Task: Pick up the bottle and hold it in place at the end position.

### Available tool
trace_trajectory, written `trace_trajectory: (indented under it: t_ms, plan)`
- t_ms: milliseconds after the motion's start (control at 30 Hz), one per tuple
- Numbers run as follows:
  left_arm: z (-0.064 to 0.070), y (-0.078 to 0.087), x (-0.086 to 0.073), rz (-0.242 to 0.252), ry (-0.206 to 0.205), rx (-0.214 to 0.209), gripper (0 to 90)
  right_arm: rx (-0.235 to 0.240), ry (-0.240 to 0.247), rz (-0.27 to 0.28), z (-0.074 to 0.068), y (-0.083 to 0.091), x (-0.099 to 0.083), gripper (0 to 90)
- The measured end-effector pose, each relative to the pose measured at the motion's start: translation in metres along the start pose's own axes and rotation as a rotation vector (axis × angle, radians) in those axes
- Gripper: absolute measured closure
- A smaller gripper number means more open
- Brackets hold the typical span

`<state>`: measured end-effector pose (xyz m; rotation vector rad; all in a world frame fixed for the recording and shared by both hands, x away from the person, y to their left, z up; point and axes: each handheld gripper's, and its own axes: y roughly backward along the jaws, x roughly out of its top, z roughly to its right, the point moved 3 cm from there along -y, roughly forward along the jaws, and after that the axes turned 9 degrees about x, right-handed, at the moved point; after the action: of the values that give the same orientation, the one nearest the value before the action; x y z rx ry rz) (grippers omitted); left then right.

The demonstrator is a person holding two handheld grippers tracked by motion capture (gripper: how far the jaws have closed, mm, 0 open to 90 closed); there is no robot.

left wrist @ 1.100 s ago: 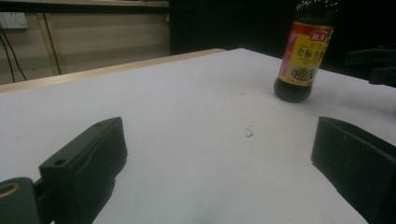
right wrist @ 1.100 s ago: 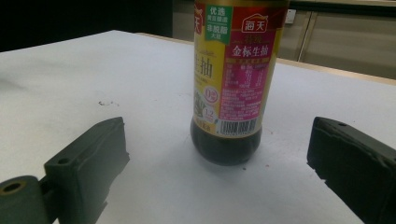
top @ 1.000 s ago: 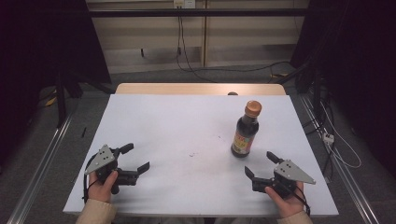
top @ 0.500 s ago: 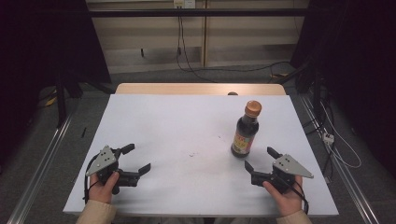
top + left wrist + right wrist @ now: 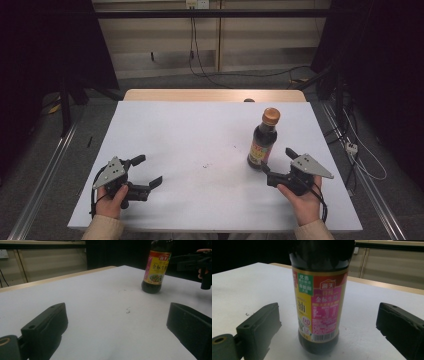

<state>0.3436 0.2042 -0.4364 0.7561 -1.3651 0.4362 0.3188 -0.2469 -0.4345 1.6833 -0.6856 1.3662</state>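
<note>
White table: both grippers wide apart; right gripper flanks an upright sauce bottle, risks toppling it; left gripper idle.

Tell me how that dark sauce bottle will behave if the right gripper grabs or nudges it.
The bottle stands tall on a narrow base, so a high nudge would probably tip it. It looks nearly full of dark liquid, likely heavy. Its glossy label may slip between the open right gripper jaws.

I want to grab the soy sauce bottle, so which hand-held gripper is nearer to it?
Right. The right hand-held gripper sits just beside the soy sauce bottle, jaws open toward it; the left hand-held gripper is far across the table.
</note>
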Motion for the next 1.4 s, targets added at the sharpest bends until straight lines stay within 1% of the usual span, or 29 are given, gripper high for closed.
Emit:
trace_trajectory:
  t_ms: [100,300,333,367,400,467,533,600,767,833,900,967,1000,1067,1100,1167,1233,1300,1400]
  plan:
    - [0.000,0.000,0.000,-0.001,-0.002,-0.002,3.1,0.000,0.000,-0.011,0.002,-0.009,0.002,6.2]
    - [-0.001,0.000,-0.001,-0.001,0.004,0.001,3.1,0.003,-0.003,-0.004,-0.001,-0.019,0.007,8.1]
    - [-0.001,0.000,-0.001,-0.002,0.002,0.002,3.1,0.002,-0.005,-0.002,-0.002,-0.022,0.009,10.6]
    - [-0.001,0.001,-0.001,0.000,0.004,0.001,3.1,0.002,-0.005,-0.002,-0.002,-0.022,0.009,10.6]
    - [-0.001,0.001,0.000,0.000,0.003,-0.001,3.0,0.008,-0.013,0.007,-0.003,-0.024,0.010,12.7]
    - [0.000,0.001,-0.001,-0.002,0.000,-0.004,3.1,0.008,-0.010,0.005,-0.003,-0.025,0.011,12.5]
    - [0.000,0.000,-0.001,-0.005,0.006,-0.007,3.1,0.009,-0.010,0.008,-0.003,-0.026,0.014,13.0]
    - [0.000,0.000,-0.001,-0.003,0.011,-0.005,3.1,0.020,-0.017,0.009,-0.003,-0.028,0.016,14.1]
    - [0.000,0.000,-0.001,-0.003,0.006,-0.006,3.1,0.014,-0.022,0.011,-0.001,-0.033,0.021,14.3]
    - [0.001,-0.001,-0.001,-0.008,-0.005,-0.007,3.1,0.011,-0.021,0.014,-0.002,-0.035,0.026,14.5]
    - [0.002,-0.001,-0.001,-0.009,-0.008,-0.013,3.2,0.020,-0.039,0.025,-0.003,-0.037,0.030,17.9]
    - [0.002,-0.001,0.000,-0.008,-0.007,-0.011,3.3,0.021,-0.053,0.033,-0.002,-0.039,0.032,19.4]
    - [0.002,-0.001,0.000,-0.007,-0.008,-0.012,3.3,0.010,-0.065,0.026,0.000,-0.040,0.034,20.3]
    - [0.002,-0.001,0.000,-0.004,-0.005,-0.012,3.3,0.012,-0.070,0.032,0.001,-0.040,0.035,20.9]
    - [0.001,0.000,0.000,-0.004,-0.005,-0.012,3.3,0.014,-0.073,0.032,0.003,-0.041,0.035,19.8]
    - [0.001,0.000,0.000,-0.002,-0.003,-0.010,3.3,0.026,-0.082,0.030,0.003,-0.042,0.036,21.1]
    - [0.001,0.000,0.000,-0.003,-0.003,-0.009,3.3,0.040,-0.063,0.026,0.002,-0.043,0.038,26.5]
    - [0.001,0.000,0.000,-0.003,-0.003,-0.010,3.3,0.036,-0.055,0.017,0.001,-0.044,0.040,26.6]
    - [0.002,-0.001,0.000,-0.004,-0.002,-0.017,3.3,0.038,-0.056,0.004,0.002,-0.045,0.041,27.1]
